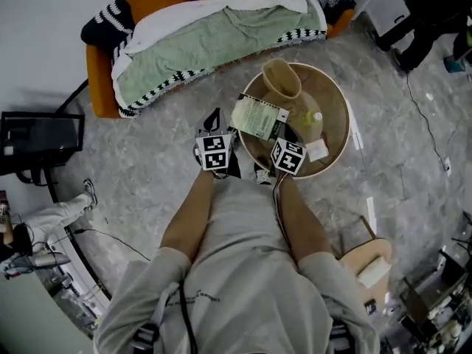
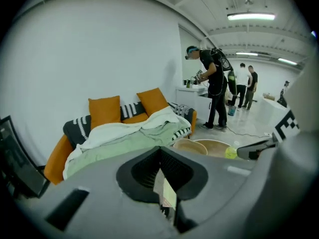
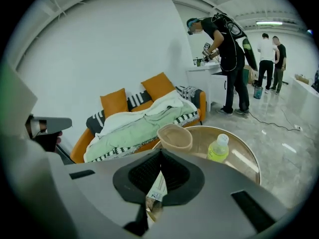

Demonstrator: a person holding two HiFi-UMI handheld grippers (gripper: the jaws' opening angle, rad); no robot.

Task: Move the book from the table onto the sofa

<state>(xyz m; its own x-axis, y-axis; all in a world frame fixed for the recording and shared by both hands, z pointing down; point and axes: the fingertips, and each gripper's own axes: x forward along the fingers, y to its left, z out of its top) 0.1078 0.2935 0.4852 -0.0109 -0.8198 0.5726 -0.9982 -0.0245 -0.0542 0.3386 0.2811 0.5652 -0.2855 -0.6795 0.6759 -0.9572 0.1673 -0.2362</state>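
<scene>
The book [image 1: 258,116], with a green printed cover, hangs over the near left part of the round wooden table [image 1: 338,98], held by both grippers. My left gripper [image 1: 233,126] is shut on its left edge. My right gripper [image 1: 280,133] is shut on its near right edge. In the left gripper view a thin slice of the book [image 2: 167,192] shows between the closed jaws. The right gripper view shows the same, with a strip of the book [image 3: 157,189] pinched in the jaws. The orange sofa [image 1: 99,72], draped with a green blanket [image 1: 206,43], stands beyond the table.
On the table stand a beige basket [image 1: 281,81], a yellow-green bottle [image 1: 316,118] and a small white block [image 1: 318,150]. A dark monitor [image 1: 40,135] sits at the left and a wooden stool [image 1: 371,262] at the right. Cables cross the floor. Several people [image 3: 227,59] stand at the back.
</scene>
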